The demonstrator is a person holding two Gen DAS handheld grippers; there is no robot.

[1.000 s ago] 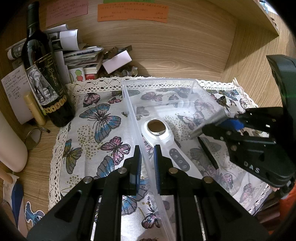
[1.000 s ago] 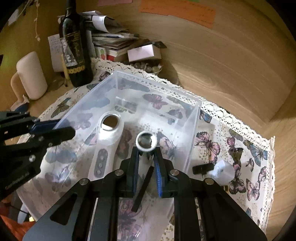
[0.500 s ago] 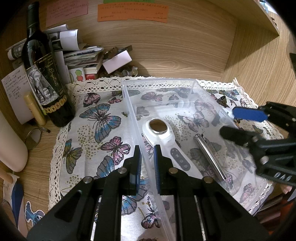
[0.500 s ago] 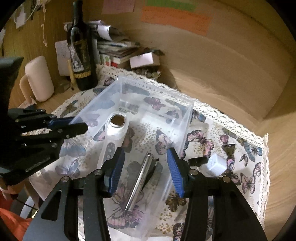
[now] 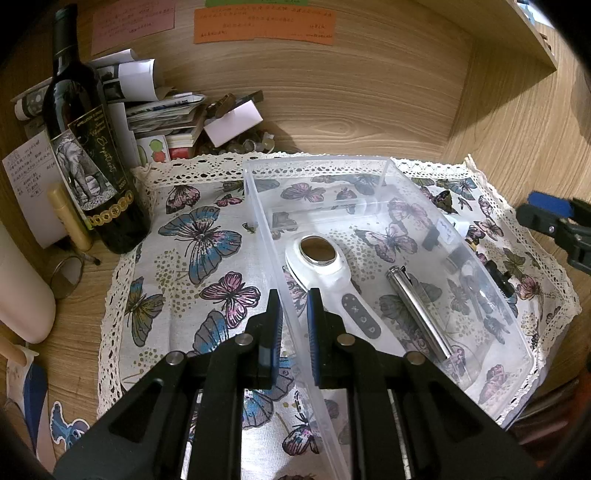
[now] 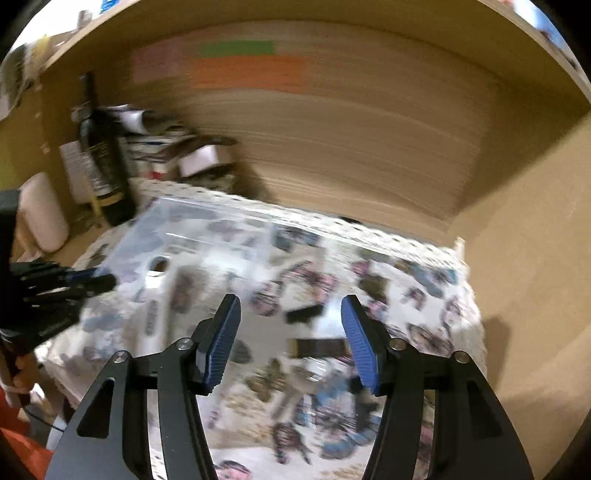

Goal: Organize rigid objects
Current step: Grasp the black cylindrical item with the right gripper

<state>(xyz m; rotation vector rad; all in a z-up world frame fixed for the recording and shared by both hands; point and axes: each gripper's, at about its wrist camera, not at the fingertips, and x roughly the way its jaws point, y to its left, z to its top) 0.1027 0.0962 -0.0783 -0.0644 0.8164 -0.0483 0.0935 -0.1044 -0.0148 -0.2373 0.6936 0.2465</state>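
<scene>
Now the left gripper [image 5: 294,325] pinches the near wall of the clear bin [image 5: 388,166], steadying it; right gripper [image 6: 290,341] is spread wide, empty, above the cloth. Silver pen [image 5: 419,314] lies inside. Best approach the next item slowly.

The right wrist view is smeared throughout by motion blur — the butterfly cloth [image 6: 406,295], the clear plastic bin [image 6: 207,229] and the wine bottle [image 6: 105,162] at upper left show only as streaks. Small dark items [image 6: 317,347] on the cloth between the fingers cannot be identified. In the left wrist view the right gripper [image 5: 554,221] is cut off by the right edge. Objects seen through the bin's right wall [image 5: 476,273] are distorted — unidentifiable. Writing on the orange note [image 5: 264,24] at the top is too small to read.
</scene>
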